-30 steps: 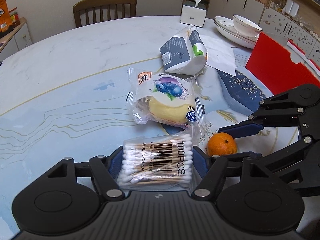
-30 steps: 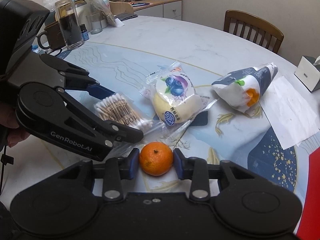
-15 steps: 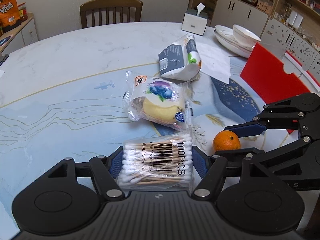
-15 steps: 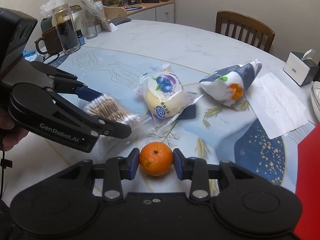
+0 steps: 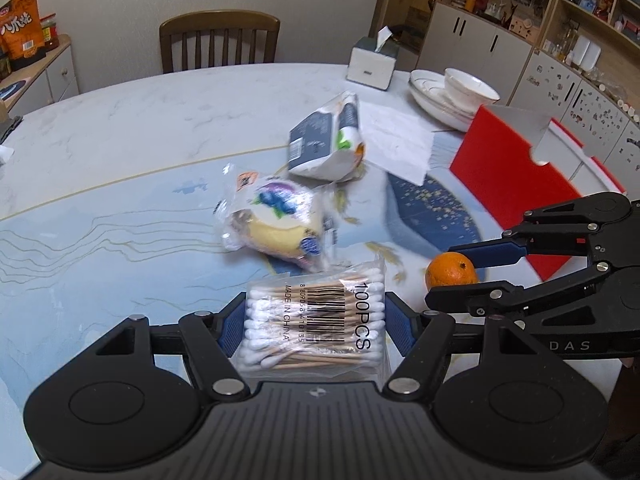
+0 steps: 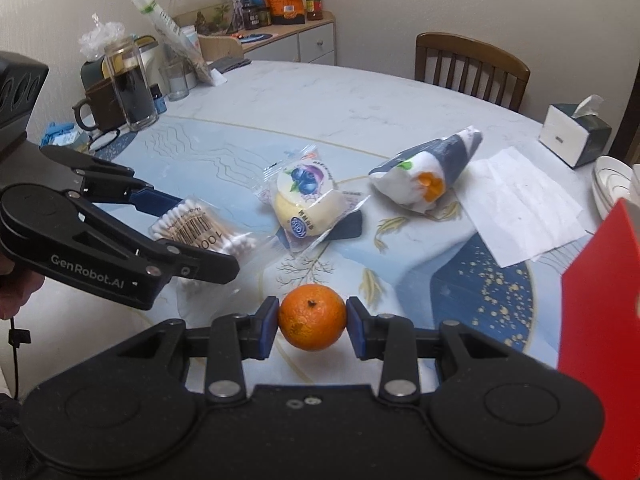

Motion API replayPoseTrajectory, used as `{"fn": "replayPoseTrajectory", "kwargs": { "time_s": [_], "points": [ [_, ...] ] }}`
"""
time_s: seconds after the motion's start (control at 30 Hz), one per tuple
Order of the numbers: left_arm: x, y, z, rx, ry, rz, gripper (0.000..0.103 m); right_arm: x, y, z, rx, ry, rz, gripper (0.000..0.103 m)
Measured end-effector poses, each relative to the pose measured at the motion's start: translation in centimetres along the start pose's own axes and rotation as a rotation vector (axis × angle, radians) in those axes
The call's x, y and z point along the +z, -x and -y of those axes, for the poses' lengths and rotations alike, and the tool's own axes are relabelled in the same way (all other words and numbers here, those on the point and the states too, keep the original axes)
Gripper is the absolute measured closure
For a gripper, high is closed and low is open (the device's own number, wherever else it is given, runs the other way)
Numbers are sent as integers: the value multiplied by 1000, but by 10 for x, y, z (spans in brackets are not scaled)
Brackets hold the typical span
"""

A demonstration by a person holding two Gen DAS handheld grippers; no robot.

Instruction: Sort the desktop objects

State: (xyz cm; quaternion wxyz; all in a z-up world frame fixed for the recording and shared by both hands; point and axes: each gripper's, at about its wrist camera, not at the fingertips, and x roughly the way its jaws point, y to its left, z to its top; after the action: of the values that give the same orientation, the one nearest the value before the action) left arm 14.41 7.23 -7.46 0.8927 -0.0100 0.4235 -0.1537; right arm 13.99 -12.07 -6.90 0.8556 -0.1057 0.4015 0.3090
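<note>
my left gripper [image 5: 316,322] is pinching the swab pack [image 5: 316,320] between its pads, clear of the table [image 5: 120,140]. i am reading it as picked but not yet placed. further right, the bun [image 6: 306,204] in its wrapper and the tissue pack [image 6: 424,176] are lying loose mid-table, untouched, with a paper sheet [image 6: 520,204] just beside them. my right gripper [image 6: 312,322] is squeezing the orange [image 6: 312,316], also off the surface. at far right a red box [image 5: 516,176] is standing, probably the destination, though i cannot tell. so two items are in hand, two are waiting, none visibly sorted.
</note>
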Motion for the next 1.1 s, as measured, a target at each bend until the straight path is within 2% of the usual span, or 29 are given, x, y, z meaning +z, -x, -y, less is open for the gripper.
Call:
{"fn": "replayPoseTrajectory", "kwargs": {
  "time_s": [0.4, 0.83, 1.1],
  "points": [
    [21, 17, 50, -33, -28, 63, 33, -5, 48, 34, -91, -60, 55, 68],
    [40, 12, 99, -36, -50, 95, 33, -15, 99, 90, -246, -158, 146, 68],
    [52, 5, 128, -41, -68, 101, 33, -25, 118, 127, -288, -221, 176, 68]
  ]
}}
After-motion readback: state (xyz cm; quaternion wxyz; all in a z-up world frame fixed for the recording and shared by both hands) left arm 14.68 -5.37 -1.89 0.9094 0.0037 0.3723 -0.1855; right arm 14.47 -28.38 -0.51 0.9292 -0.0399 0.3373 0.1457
